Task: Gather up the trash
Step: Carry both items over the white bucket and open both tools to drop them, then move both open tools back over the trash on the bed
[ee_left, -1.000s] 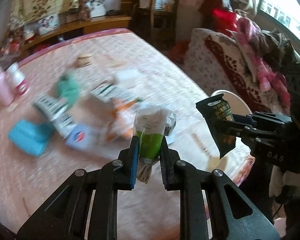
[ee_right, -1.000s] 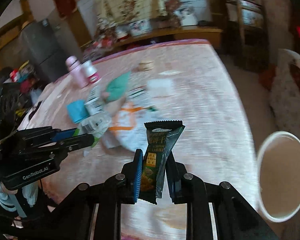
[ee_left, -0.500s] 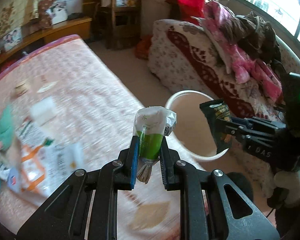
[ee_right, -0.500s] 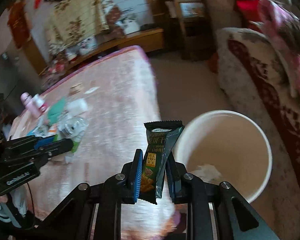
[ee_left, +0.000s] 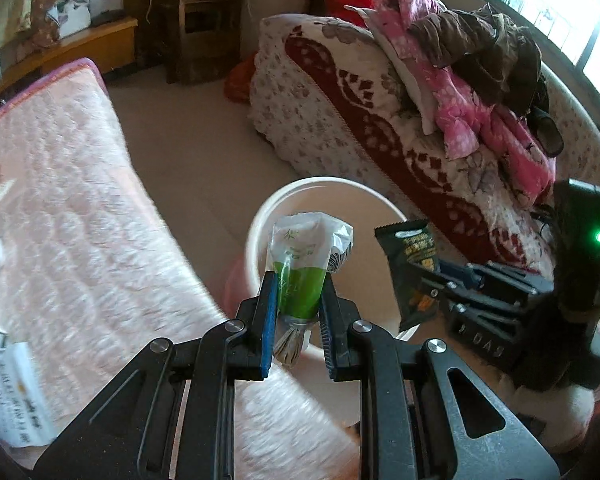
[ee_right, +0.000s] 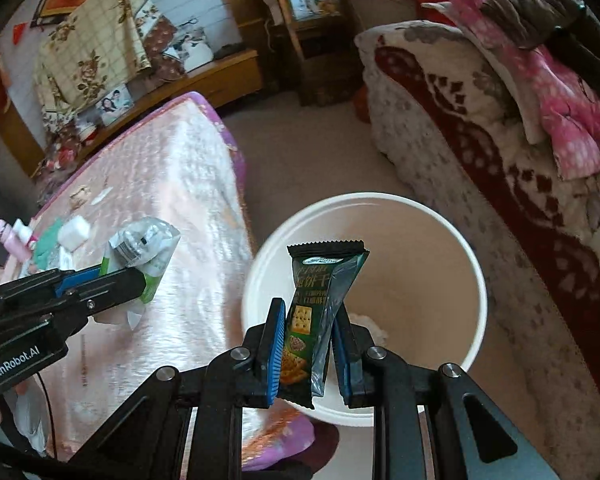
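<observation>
Two upright wrappers (ee_left: 300,276) (ee_right: 316,312), long axes vertical

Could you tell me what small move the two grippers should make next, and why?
Probably carry both a little further over the white bin, then open the fingers. The right gripper holds the dark cracker wrapper already above the bin's mouth; the left gripper holds the green-and-white packet nearer the rim beside the pink-covered table.

"GenRobot.AI" on the left gripper (ee_right: 136,276) housing.
</observation>
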Tool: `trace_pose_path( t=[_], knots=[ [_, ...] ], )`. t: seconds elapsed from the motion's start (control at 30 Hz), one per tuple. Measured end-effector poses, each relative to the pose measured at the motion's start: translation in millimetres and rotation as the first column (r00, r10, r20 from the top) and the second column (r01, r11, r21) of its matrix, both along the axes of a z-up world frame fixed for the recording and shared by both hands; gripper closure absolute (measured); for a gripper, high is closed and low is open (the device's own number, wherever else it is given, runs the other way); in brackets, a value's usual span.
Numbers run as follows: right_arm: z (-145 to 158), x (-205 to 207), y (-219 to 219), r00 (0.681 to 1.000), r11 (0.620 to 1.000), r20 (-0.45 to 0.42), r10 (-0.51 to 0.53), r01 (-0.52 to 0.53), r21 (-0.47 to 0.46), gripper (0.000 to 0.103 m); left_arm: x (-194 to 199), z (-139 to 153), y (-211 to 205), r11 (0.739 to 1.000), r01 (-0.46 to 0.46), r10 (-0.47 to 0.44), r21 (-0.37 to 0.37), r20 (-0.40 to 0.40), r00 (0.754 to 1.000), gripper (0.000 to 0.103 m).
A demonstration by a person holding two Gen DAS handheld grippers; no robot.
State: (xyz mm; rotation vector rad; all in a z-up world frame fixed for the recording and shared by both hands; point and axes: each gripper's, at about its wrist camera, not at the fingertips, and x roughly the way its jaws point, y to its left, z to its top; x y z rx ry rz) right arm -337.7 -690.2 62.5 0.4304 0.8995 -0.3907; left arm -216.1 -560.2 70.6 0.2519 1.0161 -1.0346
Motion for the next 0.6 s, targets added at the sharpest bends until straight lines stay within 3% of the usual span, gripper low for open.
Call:
trace_pose_path(
  t=[0.1,0.17,0.23,0.27,0.6],
  knots=[
    [-4,-4,-9,1.000,1.000,0.000,-0.028,0.028,0.007,0.082,3,-5,-9,0.998,0.001,-0.004,-0.055,-0.064,0.998,0.085],
    [-6,-6,-13,0.999,0.999,-0.001,-0.051,0.051,-0.002,0.080,6,-7,-13,0.998,-0.010,0.004,-0.067,-0.081,0.997,0.078],
    [-7,-9,-19,0.996,0.996,-0.004,-0.086,0.086,-0.012,0.060,9,-7,-15,0.996,-0.018,0.009,-0.085,-0.098,0.995,0.053],
    [-7,-11,-20,0.995,0.995,-0.002,-0.096,0.096,-0.012,0.057,9,-8,-14,0.996,-0.019,0.009,-0.092,-0.109,0.994,0.048],
    [-8,-11,-12,0.997,0.997,-0.001,-0.077,0.077,0.011,0.057,4,-4,2,0.998,-0.055,0.054,-0.044,-0.017,0.998,0.046]
  ],
)
